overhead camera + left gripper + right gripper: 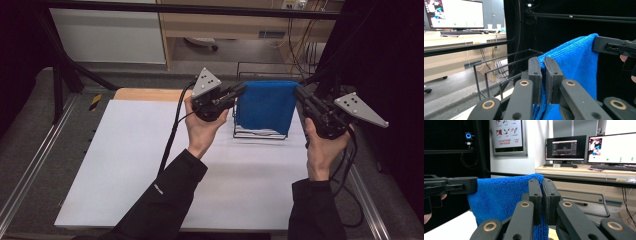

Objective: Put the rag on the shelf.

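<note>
A blue towel (265, 107) hangs stretched between my two grippers, above a black wire rack (260, 135) at the far side of the white table. My left gripper (241, 90) is shut on the towel's upper left corner, and my right gripper (299, 93) is shut on its upper right corner. In the left gripper view the jaws (543, 61) pinch the towel's (574, 62) edge, with the other gripper (614, 46) at the far corner. In the right gripper view the jaws (542, 182) clamp the towel (499, 200), and the left gripper (456, 185) holds the opposite corner.
The white table top (125, 165) stretches left and toward the person. The wire rack's upright bars (486, 72) stand just behind the towel. A black frame (60, 65) surrounds the table, with desks and monitors (609, 148) beyond.
</note>
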Action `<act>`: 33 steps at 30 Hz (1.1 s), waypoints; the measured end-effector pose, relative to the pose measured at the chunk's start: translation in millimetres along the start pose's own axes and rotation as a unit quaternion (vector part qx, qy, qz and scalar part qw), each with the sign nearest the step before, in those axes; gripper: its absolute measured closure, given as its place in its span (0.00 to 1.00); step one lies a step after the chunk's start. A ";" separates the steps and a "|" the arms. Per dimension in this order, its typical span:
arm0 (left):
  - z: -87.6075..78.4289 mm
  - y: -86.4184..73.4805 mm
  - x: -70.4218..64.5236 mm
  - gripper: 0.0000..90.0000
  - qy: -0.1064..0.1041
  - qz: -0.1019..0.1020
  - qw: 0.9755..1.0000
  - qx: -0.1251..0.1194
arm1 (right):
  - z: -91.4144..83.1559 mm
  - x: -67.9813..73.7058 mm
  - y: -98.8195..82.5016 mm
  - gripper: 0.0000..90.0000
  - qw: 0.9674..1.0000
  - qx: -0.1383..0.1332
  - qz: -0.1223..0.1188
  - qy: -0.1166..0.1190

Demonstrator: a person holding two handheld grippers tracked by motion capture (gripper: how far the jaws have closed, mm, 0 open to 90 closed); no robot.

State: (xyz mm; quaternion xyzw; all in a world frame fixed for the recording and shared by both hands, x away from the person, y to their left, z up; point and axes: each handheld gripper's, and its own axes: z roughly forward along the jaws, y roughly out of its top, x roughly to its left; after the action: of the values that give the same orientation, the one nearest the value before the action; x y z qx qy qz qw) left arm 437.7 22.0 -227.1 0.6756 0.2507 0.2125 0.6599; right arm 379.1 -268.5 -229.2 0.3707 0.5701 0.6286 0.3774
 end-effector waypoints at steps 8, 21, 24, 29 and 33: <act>13.1 15.3 3.8 0.94 0.000 0.000 1.000 -0.006 | 6.0 -7.6 14.2 0.97 1.000 -0.013 0.001 -0.006; 29.6 47.6 7.2 0.94 0.006 0.002 0.999 -0.032 | 20.1 -20.2 41.1 0.97 0.999 -0.029 -0.001 -0.019; 34.4 53.7 8.9 0.94 0.011 0.005 0.999 -0.036 | 25.2 -22.9 48.0 0.97 0.999 -0.032 -0.005 -0.023; 41.7 63.3 13.7 0.94 0.016 0.008 0.999 -0.046 | 34.0 -28.0 56.2 0.97 0.999 -0.037 -0.002 -0.026; 46.5 68.1 18.5 0.94 0.017 0.003 0.998 -0.052 | 40.3 -30.7 60.6 0.97 0.999 -0.042 -0.001 -0.027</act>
State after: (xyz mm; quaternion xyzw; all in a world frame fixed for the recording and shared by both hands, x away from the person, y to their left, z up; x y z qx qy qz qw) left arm 484.9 -3.3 -161.7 0.6373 0.2487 0.2387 0.6892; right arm 425.6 -282.4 -166.9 0.3708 0.5336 0.6411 0.4084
